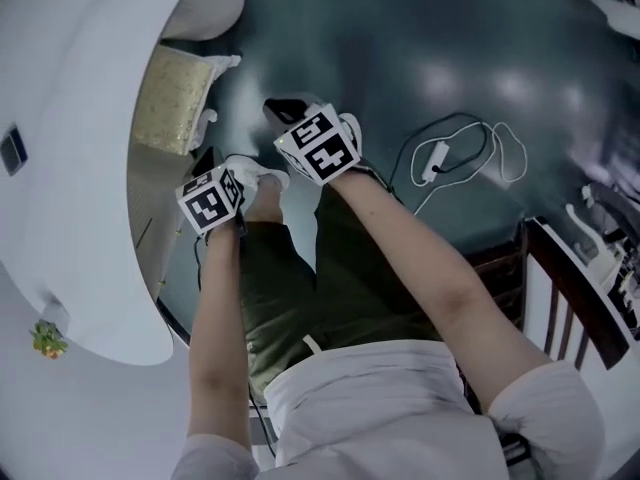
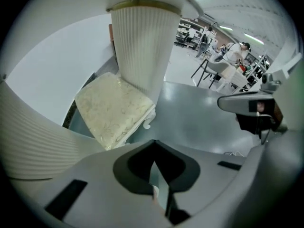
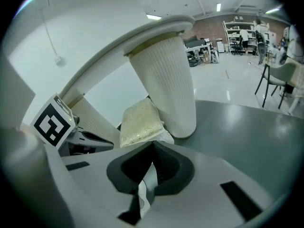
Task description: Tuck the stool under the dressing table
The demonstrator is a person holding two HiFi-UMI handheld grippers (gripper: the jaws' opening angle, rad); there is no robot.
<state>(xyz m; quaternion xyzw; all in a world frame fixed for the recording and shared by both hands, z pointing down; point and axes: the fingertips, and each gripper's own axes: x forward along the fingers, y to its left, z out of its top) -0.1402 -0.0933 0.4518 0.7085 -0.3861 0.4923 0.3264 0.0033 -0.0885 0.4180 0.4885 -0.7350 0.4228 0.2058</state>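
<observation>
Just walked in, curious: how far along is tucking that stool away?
Looks mostly done: the stool sits between the ribbed legs, partly beneath the dressing table top. Nothing in hand: left gripper and right gripper are shut, empty, off the stool. Left: perhaps one last nudge inward.
</observation>
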